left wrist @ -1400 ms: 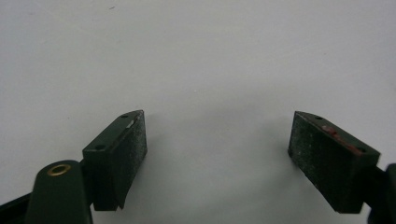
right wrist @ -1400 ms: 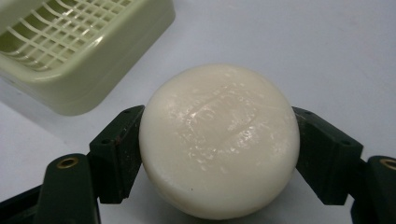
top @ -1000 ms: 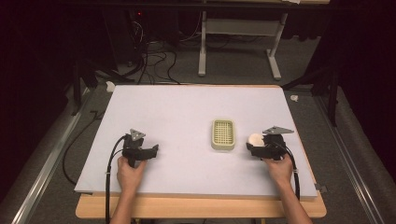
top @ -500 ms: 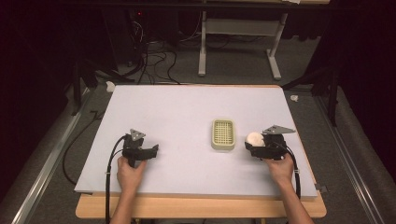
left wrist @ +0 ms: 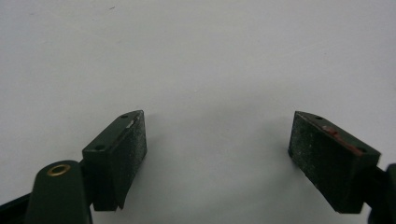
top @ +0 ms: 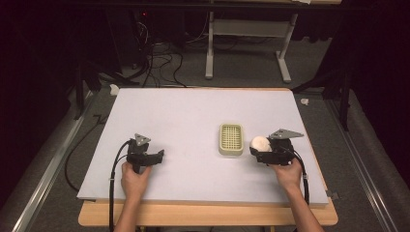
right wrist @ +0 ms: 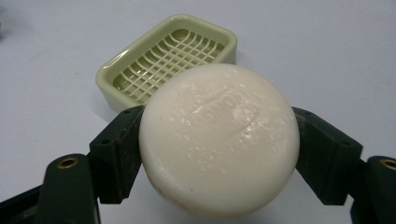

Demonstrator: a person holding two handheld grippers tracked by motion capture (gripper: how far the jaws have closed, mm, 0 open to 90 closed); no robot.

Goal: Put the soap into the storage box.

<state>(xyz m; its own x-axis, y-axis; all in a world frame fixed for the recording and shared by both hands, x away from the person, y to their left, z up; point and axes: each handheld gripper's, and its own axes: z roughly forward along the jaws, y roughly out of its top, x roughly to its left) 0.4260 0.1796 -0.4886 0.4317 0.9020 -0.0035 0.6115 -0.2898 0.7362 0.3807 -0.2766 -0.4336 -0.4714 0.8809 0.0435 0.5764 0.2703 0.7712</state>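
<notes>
two tongs at lower frame: right gripper (top: pixel 258 151) grasping the round soap (right wrist: pixel 219 140), soap dish (top: pixel 230 139) just left of it, long axis up-frame; left gripper (top: pixel 157 157) released, well apart.

No readable text, label, brand, number or sign appears anywhere. The soap (right wrist: pixel 219 140), seen close in the right gripper view, carries faint pressed marks across its top face that may be worn lettering, but they are too smooth and shallow to read. The soap dish (right wrist: pixel 168 58) behind it is plain, with no marking on its rim or grid. The bench (top: pixel 183 116) is a blank pale sheet in the high view, and the left gripper view likewise shows an unmarked surface.
</notes>
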